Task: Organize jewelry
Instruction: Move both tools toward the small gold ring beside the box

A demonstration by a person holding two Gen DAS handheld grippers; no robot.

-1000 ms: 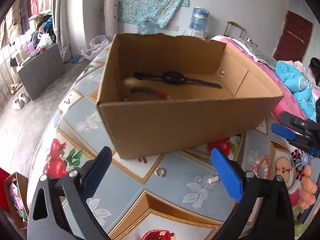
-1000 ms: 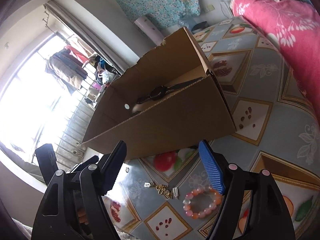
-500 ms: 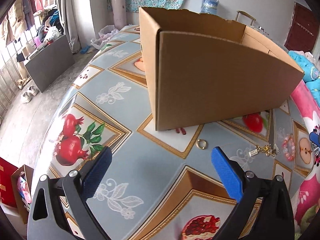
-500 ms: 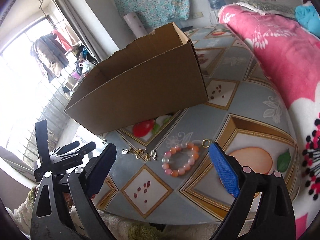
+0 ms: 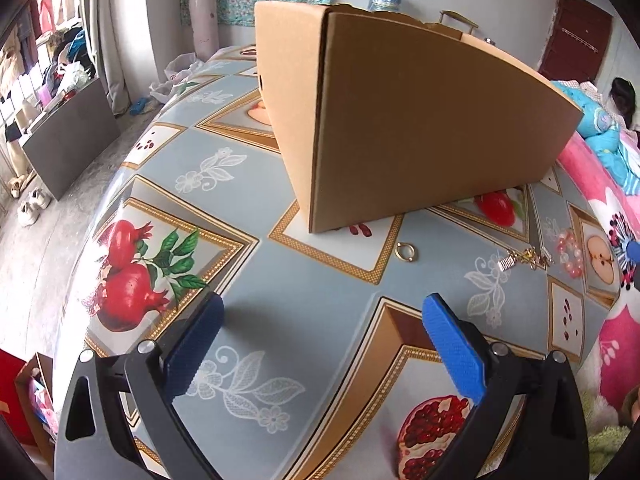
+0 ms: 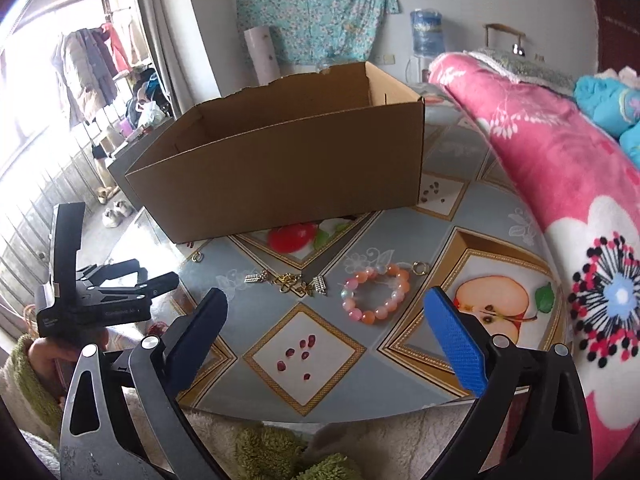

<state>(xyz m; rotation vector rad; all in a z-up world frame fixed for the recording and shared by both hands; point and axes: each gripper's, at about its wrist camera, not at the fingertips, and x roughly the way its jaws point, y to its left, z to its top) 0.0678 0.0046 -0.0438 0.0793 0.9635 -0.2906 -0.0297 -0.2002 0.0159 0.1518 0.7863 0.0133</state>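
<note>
A cardboard box (image 5: 420, 120) stands on the patterned table; it also shows in the right wrist view (image 6: 288, 176). In front of it lie a gold ring (image 5: 406, 251), a gold chain with silver clasps (image 6: 288, 282) and a pink bead bracelet (image 6: 376, 296). The ring shows small in the right wrist view (image 6: 197, 257). My left gripper (image 5: 320, 332) is open and empty, low over the table, short of the ring. My right gripper (image 6: 326, 320) is open and empty, just short of the bracelet. The box's inside is hidden.
A pink flowered blanket (image 6: 560, 168) lies along the table's right side. The table's near edge (image 6: 320, 414) is close under the right gripper. The left gripper's body (image 6: 100, 300) sits at the left of the right wrist view. Floor and clothes racks lie beyond the table's left edge.
Both grippers have pulled back and dropped from above the box to low over the table in front of it. The box's contents have gone out of sight.
</note>
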